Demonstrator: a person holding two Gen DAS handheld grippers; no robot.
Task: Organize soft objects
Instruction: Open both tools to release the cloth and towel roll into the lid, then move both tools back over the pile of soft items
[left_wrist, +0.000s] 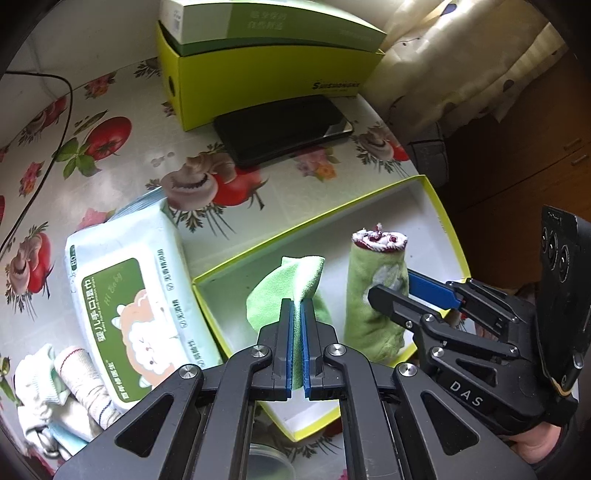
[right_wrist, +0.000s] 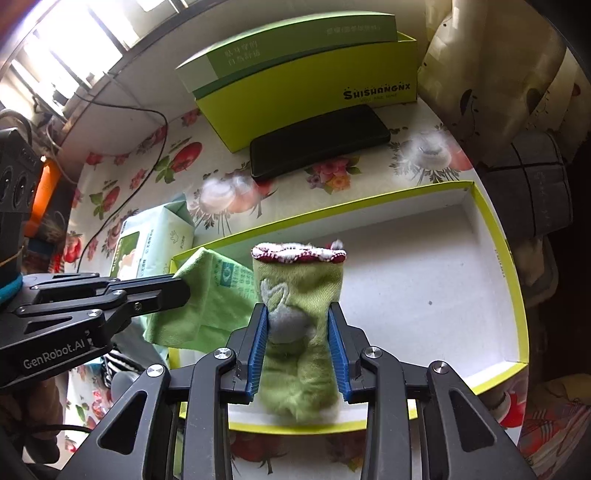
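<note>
Starting at the far left of the flowered table (left_wrist: 122, 96), a small heap of pale cloths (left_wrist: 55, 391) lies loose beside a pack of wet wipes (left_wrist: 125, 306), which looks like the pile yet to be sorted. Just right of the pack sits the shallow yellow-rimmed tray (left_wrist: 439, 206), set slantwise near the table edge, and it seems to serve as the place where the soft things are gathered. Over the tray's left end, the left gripper (left_wrist: 297, 306) is clenched on a fold of a light green cloth (left_wrist: 280, 295); pinching it by one narrow fold lets the rest drape down into the tray. Next to it, the right gripper (right_wrist: 297, 314) grasps a green sock (right_wrist: 299, 291) with a red and white cuff, its blue pads pressed to either side of the sock's middle, so the sock stands upright with the cuff on top. Cloth and sock are just beside each other, which suggests they are being lined up side by side. Whether the sock's toe touches the tray floor I cannot tell. Behind all this, a black phone (left_wrist: 284, 129) lies against a green box (left_wrist: 266, 74) at the back, well apart from the work.
</note>
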